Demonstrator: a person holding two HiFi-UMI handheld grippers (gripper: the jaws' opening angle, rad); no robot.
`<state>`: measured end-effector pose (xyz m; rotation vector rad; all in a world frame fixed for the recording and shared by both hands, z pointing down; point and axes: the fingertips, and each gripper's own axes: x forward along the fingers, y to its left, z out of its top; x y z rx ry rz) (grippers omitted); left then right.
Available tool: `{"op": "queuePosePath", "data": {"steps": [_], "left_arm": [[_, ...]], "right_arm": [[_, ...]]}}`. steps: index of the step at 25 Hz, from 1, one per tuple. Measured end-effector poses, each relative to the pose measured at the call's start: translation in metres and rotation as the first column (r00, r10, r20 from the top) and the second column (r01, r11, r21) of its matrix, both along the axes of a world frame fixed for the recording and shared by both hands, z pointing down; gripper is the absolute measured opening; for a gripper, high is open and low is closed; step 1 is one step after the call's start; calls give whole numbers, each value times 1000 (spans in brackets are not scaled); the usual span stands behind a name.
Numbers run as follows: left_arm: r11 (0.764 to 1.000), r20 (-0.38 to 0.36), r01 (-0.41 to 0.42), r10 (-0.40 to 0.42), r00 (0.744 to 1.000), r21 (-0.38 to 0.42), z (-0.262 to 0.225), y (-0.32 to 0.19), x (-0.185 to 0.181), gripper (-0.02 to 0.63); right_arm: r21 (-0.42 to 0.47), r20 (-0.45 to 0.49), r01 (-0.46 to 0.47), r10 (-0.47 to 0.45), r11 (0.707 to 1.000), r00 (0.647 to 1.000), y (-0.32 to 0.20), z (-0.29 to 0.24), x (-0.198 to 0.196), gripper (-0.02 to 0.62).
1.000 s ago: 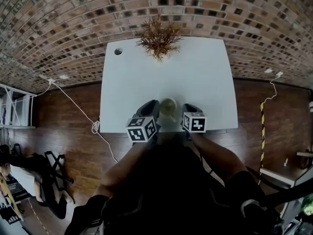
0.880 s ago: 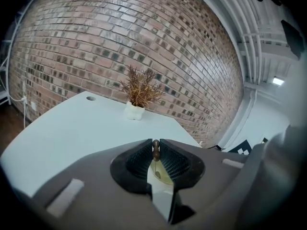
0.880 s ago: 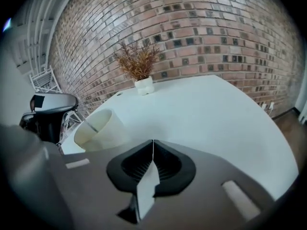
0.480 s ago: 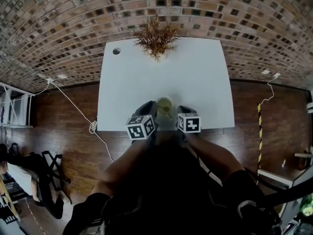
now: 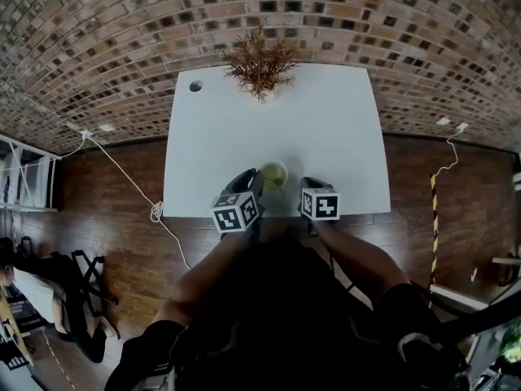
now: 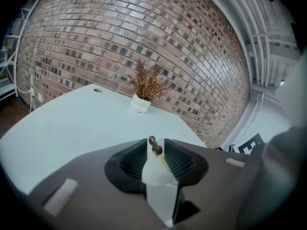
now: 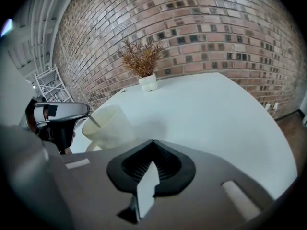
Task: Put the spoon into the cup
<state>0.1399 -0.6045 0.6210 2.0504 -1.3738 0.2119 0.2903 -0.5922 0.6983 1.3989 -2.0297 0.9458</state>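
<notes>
Red-brown brick wall (image 5: 122, 39) is rising behind the white table (image 5: 326, 120) where we are working, with dark wooden floor (image 5: 106, 186) spreading out on both sides. The cream cup (image 5: 273, 173) is standing upright close to the table's near edge, about midway along it. The spoon (image 7: 94, 120) is sitting inside it, its thin handle leaning out over the rim towards our left side.

We are holding the left gripper (image 5: 254, 182) just beside the cup's left flank, tilted gently downward. Its jaws have just been opening and are now standing a little apart. The brown beaded end of the spoon handle (image 6: 154, 145) is showing in the gap between them, and the pads are not pinching it. The cup's pale side is showing through the gap below.

We are keeping the right gripper (image 5: 314, 187) just off the cup's right side and apart from it, pitched more steeply down. Its jaws are meeting at the tips with nothing between them.

Both marker cubes (image 5: 237, 213) are hanging over the near edge. Our forearms (image 5: 203, 275) are reaching forward from below, elbows spread and wrists converging on the cup.

At the middle of the far edge a dried plant (image 5: 260, 63) is standing in a small white pot, and a round hole (image 5: 196, 85) is showing at the far left corner.
</notes>
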Motion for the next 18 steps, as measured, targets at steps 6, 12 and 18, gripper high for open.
{"op": "queuePosePath", "data": {"steps": [6, 12, 18], "left_arm": [[998, -67, -47, 51, 996, 49, -11, 11, 0, 179], [985, -90, -52, 68, 994, 163, -46, 19, -20, 184], [955, -133, -24, 66, 989, 296, -109, 19, -29, 109]], "right_arm": [[8, 40, -8, 7, 1000, 999, -1, -4, -1, 6], [4, 104, -63, 63, 998, 993, -7, -27, 8, 6], [83, 121, 47, -57, 995, 991, -12, -82, -2, 6]]}}
